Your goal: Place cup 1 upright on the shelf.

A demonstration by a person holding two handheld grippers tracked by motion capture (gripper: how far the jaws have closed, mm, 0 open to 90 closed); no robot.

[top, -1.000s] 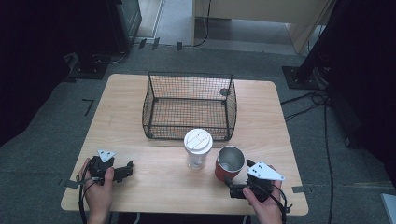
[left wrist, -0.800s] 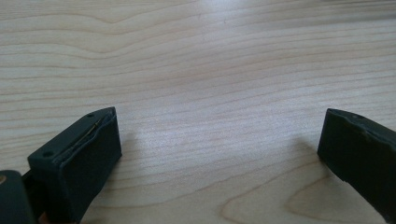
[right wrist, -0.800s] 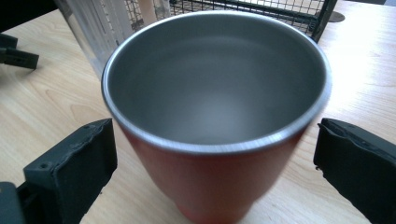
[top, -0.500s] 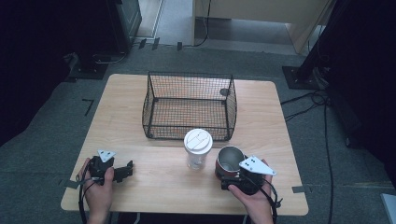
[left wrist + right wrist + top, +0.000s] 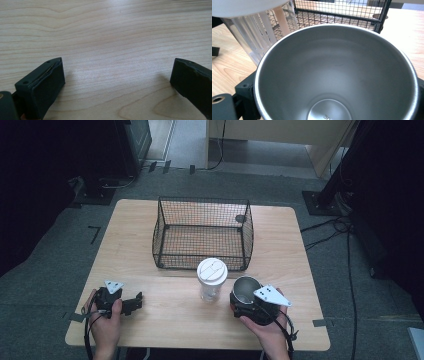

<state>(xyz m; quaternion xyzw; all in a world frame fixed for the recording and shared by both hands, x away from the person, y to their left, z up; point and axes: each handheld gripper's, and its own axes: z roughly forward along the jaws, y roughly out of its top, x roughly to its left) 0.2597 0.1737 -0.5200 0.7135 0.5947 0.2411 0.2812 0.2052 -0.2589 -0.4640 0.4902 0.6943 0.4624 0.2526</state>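
Closing my right gripper on the steel cup, at about 5 o'clock on the table.

I come at the cup from the near side so its open mouth faces up; my jaws have just been closing around its wall and now sit against it on either side, as the right gripper view shows, the cup wedged between them. The lidded clear tumbler stands just at the cup's 9 o'clock, so I keep the grip low. The wire basket waits at 12 o'clock, the likely destination. My left gripper rests at 7 o'clock, jaws wide, holding nothing.
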